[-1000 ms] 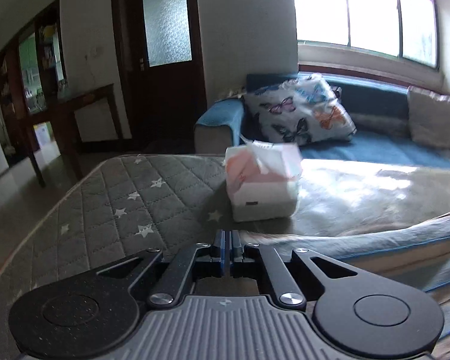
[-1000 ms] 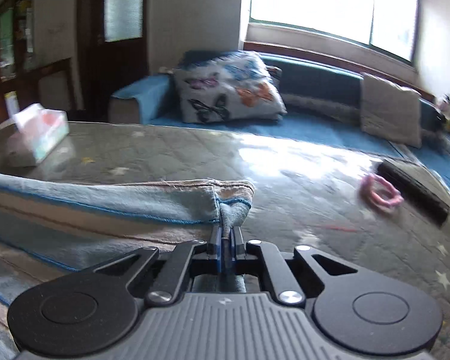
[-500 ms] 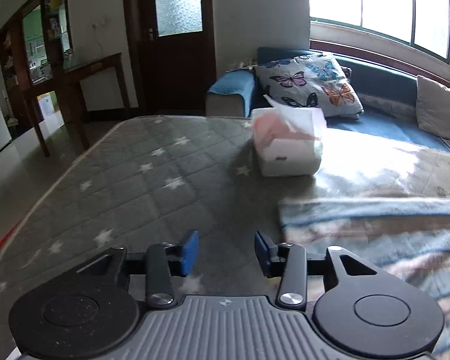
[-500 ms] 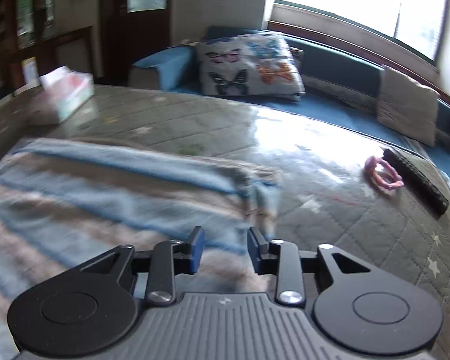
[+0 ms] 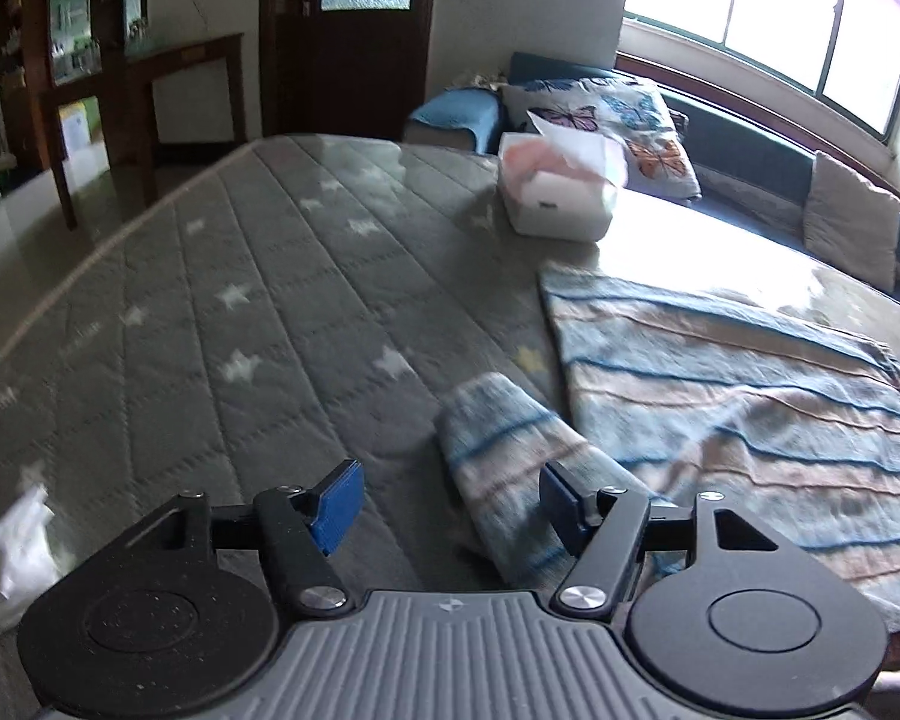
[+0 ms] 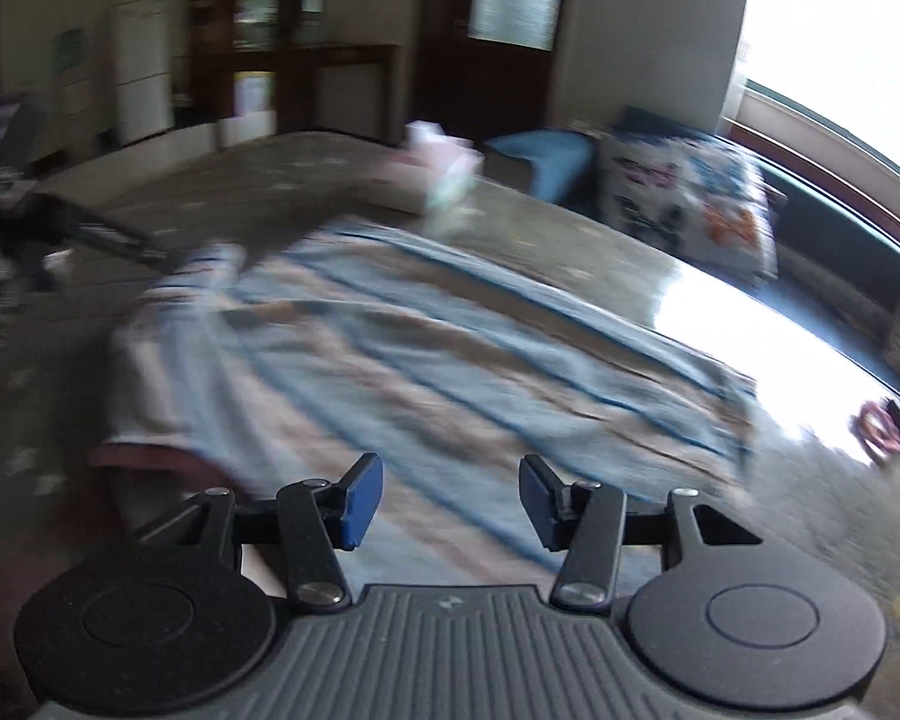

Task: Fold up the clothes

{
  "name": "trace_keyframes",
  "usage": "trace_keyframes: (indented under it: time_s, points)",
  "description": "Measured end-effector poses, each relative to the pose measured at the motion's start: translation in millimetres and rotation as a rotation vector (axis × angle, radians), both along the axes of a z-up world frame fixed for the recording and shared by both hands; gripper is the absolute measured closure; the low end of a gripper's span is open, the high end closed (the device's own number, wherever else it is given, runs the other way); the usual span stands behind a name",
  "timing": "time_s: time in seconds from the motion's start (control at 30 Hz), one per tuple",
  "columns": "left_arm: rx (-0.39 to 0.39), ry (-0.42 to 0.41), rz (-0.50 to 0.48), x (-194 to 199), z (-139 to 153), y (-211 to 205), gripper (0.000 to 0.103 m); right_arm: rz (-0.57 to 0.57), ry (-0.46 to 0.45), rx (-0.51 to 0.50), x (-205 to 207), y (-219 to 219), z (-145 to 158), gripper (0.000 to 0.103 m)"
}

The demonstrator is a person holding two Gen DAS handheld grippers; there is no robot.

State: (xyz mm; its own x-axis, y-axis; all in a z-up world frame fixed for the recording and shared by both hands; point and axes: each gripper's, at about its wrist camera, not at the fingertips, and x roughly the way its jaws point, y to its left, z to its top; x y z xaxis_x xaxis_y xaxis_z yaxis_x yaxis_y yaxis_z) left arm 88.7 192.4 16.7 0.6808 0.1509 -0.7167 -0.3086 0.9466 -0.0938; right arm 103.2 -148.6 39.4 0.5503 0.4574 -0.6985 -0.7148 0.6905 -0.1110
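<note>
Left wrist view: the left tongs (image 5: 450, 504) stand wide apart, gripping nothing, low over a grey quilted mattress (image 5: 258, 312) printed with pale stars. A striped garment (image 5: 738, 396) in blue, peach and white lies spread flat on the right side of the mattress. One rolled sleeve (image 5: 510, 468) of it sticks out to the left and reaches in between the blue pads (image 5: 337, 504); whether the cloth touches the right pad cannot be told. Farther off, just beyond the garment's far left corner, sits a white tissue box (image 5: 561, 192). A crumpled white tissue (image 5: 15, 546) lies at the near left edge. Behind the mattress a blue sofa (image 5: 744, 138) carries a butterfly cushion (image 5: 618, 120) under a bright window.

In the right wrist view, heavily blurred, the right tongs (image 6: 451, 501) are likewise spread wide and empty, hovering over the near edge of the striped garment (image 6: 450, 348), which fills the middle of the mattress (image 6: 678, 276). The sleeve (image 6: 204, 270) shows at the far left of the cloth. The tissue box (image 6: 432, 174) lies beyond it, and a pink object (image 6: 879, 426) rests on the mattress at the far right.
</note>
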Motion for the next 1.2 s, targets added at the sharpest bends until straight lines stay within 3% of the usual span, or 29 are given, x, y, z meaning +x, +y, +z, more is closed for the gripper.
trace_keyframes:
  time_s: [0.4,0.6,0.77,0.87,1.03,1.2]
  points:
    - [-0.08,-0.004,0.032,-5.0,-2.5,6.5,0.034,0.392,0.0,-0.014,-93.4,92.8,-9.4,0.056]
    - [-0.107,0.004,0.054,3.9,-6.4,10.4,0.035,0.368,-0.018,-0.061,-98.9,106.5,-23.9,0.094]
    - [-0.139,0.009,0.082,6.8,-11.7,14.5,0.036,0.366,-0.009,-0.009,-104.5,92.9,-9.3,0.097]
    - [-0.166,-0.004,0.069,4.3,-11.7,14.3,0.049,0.369,0.0,0.025,-107.2,86.5,-1.8,0.097]
    - [-0.21,-0.038,0.06,-5.9,-7.5,16.8,0.093,0.39,0.009,0.053,-112.8,82.0,6.6,0.098]
    - [-0.199,-0.107,0.068,-36.2,11.8,17.1,0.1,0.409,0.015,0.08,-119.7,74.3,13.6,0.098]
